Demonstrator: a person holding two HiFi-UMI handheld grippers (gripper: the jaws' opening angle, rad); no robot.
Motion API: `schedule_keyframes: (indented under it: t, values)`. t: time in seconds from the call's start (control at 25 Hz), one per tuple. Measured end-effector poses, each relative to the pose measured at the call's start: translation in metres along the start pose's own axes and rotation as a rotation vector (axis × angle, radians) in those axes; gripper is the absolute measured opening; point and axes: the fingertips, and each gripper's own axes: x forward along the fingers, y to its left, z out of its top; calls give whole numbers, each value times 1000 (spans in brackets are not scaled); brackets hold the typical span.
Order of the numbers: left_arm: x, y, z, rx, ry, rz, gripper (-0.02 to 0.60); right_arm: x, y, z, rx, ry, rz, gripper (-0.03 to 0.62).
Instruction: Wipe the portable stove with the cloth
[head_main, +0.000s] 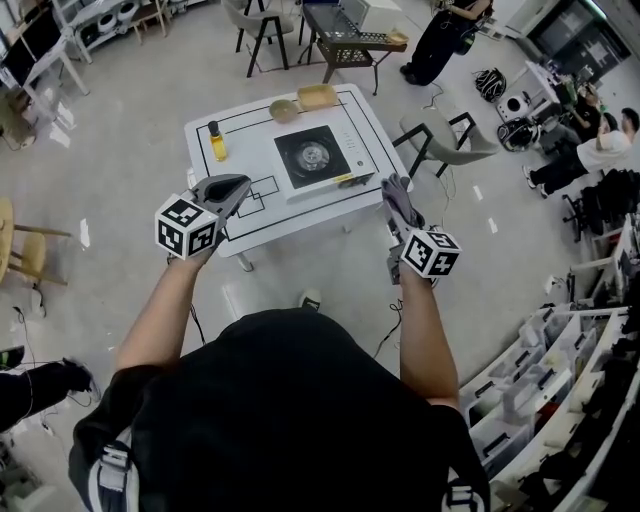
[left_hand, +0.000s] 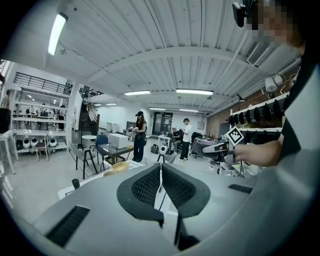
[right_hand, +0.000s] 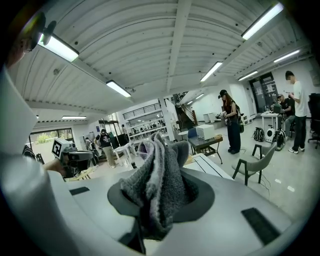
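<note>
Cloth (right_hand: 159, 185), bunched, masking right hand-held gripper (right_hand: 161, 167)

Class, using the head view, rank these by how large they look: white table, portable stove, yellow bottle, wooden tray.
1. white table
2. portable stove
3. wooden tray
4. yellow bottle, only slightly smaller than the tray

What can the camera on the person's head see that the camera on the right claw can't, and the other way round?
Only the head view: the stove and a yellow bottle, both standing on the white table and seen from above.

Only the right gripper view: the ribbed ceiling with its strip lights.

Both: the grey cloth clamped in the right claw; the left claw, shut and empty; and the table, though the right gripper view catches only a corner of it.
</note>
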Motion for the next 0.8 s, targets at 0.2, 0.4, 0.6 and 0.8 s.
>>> schedule_keyframes:
  t: [0.2,0.4,0.6,0.8]
  values:
    - [38,9,3,-9,26,16,26,28,-33,8,2,30,28,123]
    - [69,13,9,-21,37,46,26,51,-63,14,2,60,62,123]
    - [94,19,10,-33,42,81,26,74,-83,17,-6,85,105,123]
    - [119,19,15,-45,34,105,26,90,-106,21,-15,106,138,123]
